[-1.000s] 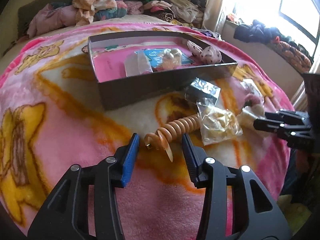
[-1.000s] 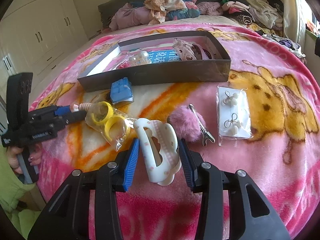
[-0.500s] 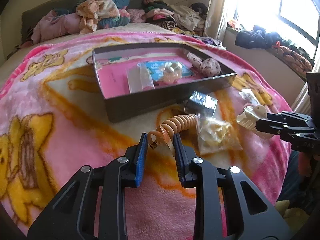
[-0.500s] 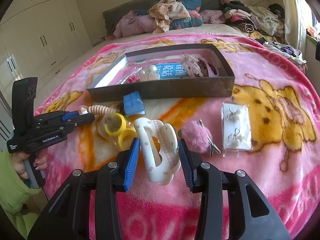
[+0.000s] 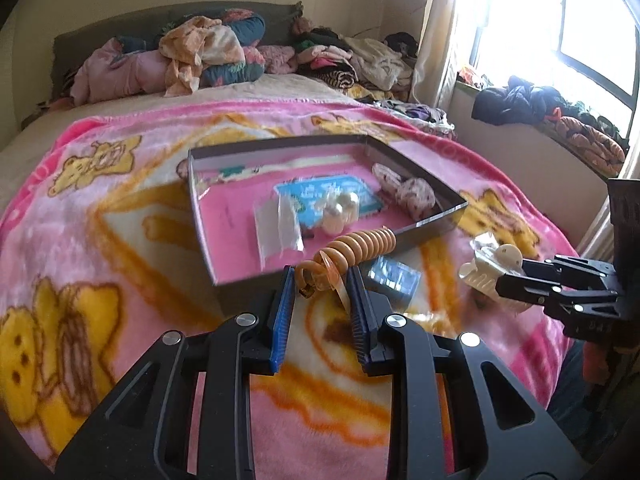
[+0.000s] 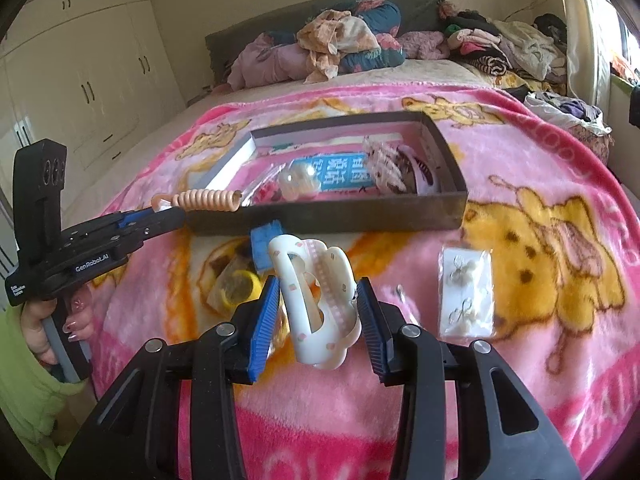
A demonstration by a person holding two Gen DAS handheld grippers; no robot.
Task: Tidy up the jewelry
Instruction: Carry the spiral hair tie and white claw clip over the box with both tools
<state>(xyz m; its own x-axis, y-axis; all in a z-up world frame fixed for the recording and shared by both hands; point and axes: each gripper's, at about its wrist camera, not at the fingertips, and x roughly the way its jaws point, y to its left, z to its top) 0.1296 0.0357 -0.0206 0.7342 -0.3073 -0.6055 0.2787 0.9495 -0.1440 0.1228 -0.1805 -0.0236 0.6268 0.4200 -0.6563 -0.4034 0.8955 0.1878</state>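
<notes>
White lettering on the left gripper (image 6: pixel 176 214) reads "GenRoboLAI", and the blue card (image 6: pixel 340 172) in the dark box (image 6: pixel 320 220) bears large white characters that I cannot make out. That gripper's jaws are pinching one end of the orange spiral hair tie (image 5: pixel 356 246), held off the pink blanket (image 5: pixel 120 240) at the box's near wall. The right gripper (image 6: pixel 316 312) has its jaws clamped on the white hair claw (image 6: pixel 316 300), raised over the bed's near edge.
</notes>
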